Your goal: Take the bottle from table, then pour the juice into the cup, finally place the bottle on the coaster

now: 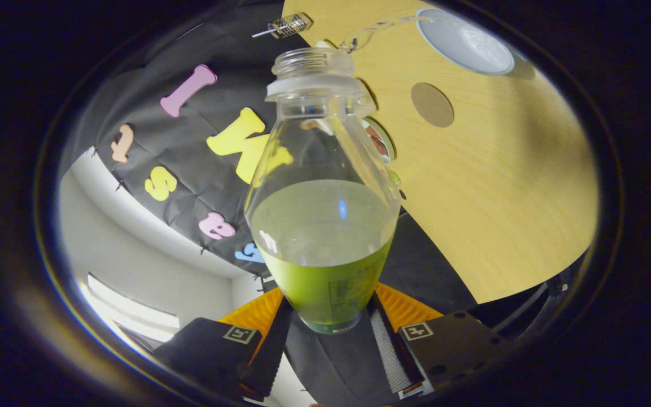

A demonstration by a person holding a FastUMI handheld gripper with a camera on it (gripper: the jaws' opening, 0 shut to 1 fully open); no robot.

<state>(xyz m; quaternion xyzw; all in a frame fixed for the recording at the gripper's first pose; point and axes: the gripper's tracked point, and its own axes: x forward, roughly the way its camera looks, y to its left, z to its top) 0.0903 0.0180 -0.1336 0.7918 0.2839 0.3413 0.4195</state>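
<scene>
My gripper (328, 319) is shut on the lower body of a clear plastic bottle (322, 169), with one finger pressing on each side of its green label. The bottle has no cap and is roughly half full of pale green juice (325, 226). It is tipped over sideways relative to the wooden table (500, 186), and its mouth points toward a white cup (464, 42) standing on the table beyond it. A thin clear streak (373, 28) arcs from the mouth to the cup's rim. A round brown coaster (432, 104) lies on the table between the bottle and the cup.
A small round object with a green rim (381, 144) lies on the table, partly hidden behind the bottle's shoulder. A wire mesh piece (289, 25) sits near the table's far edge. The black booth wall and a white wall are to the side of the table.
</scene>
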